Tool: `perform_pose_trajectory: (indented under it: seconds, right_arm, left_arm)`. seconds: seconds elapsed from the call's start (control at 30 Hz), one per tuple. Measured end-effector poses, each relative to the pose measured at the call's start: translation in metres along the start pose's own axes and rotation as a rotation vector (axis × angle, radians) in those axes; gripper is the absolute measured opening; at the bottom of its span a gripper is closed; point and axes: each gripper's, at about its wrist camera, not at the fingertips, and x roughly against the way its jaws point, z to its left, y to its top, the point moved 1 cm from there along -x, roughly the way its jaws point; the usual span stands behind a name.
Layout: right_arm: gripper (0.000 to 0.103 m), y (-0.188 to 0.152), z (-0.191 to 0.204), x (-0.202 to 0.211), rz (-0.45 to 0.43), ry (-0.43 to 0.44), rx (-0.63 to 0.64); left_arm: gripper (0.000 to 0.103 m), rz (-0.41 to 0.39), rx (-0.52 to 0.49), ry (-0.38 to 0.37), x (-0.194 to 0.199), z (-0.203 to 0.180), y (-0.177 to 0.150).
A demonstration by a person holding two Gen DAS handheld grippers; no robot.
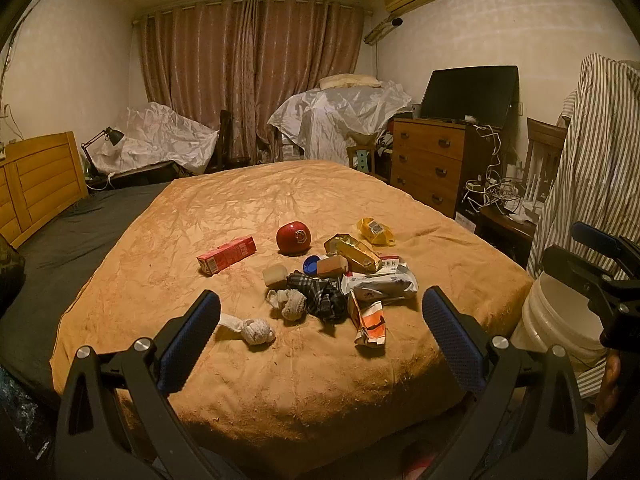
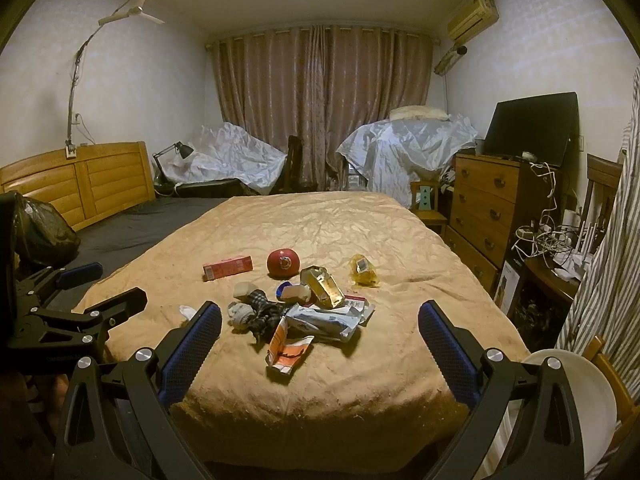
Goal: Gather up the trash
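Note:
A heap of trash lies on the tan bedspread (image 1: 260,200) (image 2: 320,220): a torn orange-and-white carton (image 1: 370,322) (image 2: 286,350), a white wrapper (image 1: 384,284) (image 2: 324,318), a gold foil pack (image 1: 354,254) (image 2: 322,286), a yellow bag (image 1: 376,232) (image 2: 363,270), a red box (image 1: 227,256) (image 2: 228,267), a red ball (image 1: 294,238) (image 2: 283,263), a blue cap (image 1: 312,265) and rolled socks (image 1: 256,330). My left gripper (image 1: 320,316) hangs open before the heap, empty. My right gripper (image 2: 320,322) is open and empty too, also short of the heap.
A white bucket (image 1: 556,320) (image 2: 576,392) stands at the bed's near right corner. A black bag (image 2: 40,228) sits on the grey sheet at left. A wooden dresser (image 1: 428,164) (image 2: 486,204), a monitor, tangled cables and striped cloth crowd the right side.

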Motion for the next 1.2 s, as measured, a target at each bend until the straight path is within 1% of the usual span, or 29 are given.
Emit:
perform_pose_trajectory:
  seconds: [0.57,0.67,0.73,0.8,0.9,0.93,0.97,1.03,1.1,1.2]
  right_arm:
    - [0.098,-0.007,-0.002,-0.002,0.008,0.001,-0.005]
    - [0.098,-0.010,-0.001,-0.007,0.018,0.004,-0.008]
    - [0.098,-0.015,-0.003,-0.014,0.036,0.015,-0.022]
    - [0.098,-0.023,-0.006,-0.027,0.070,0.027,-0.040]
    - [0.098,-0.038,-0.011,-0.055,0.146,0.057,-0.070]
    - [0.098,-0.045,-0.012,-0.065,0.179,0.074,-0.086]
    - [0.098,-0.051,-0.013,-0.077,0.212,0.094,-0.105]
    - [0.098,-0.062,-0.015,-0.098,0.268,0.133,-0.136]
    - [0.098,-0.072,-0.014,-0.119,0.311,0.172,-0.159]
    - [0.095,-0.085,-0.010,-0.152,0.377,0.228,-0.203]
  left_arm:
    - [0.098,0.005,-0.001,-0.001,-0.001,0.000,-0.001]
    - [0.098,0.023,0.005,-0.001,-0.008,0.003,-0.009]
    - [0.098,0.053,0.027,-0.006,-0.018,0.011,-0.016]
    - [0.098,0.109,0.070,0.009,-0.037,0.029,-0.027]
    - [0.098,0.222,0.170,0.033,-0.073,0.065,-0.049]
    - [0.098,0.267,0.208,0.049,-0.088,0.080,-0.061]
    - [0.098,0.297,0.232,0.056,-0.099,0.091,-0.066]
    - [0.098,0.372,0.302,0.058,-0.123,0.116,-0.085]
    - [0.097,0.415,0.353,0.051,-0.136,0.130,-0.096]
    - [0.097,0.441,0.362,0.041,-0.150,0.131,-0.100]
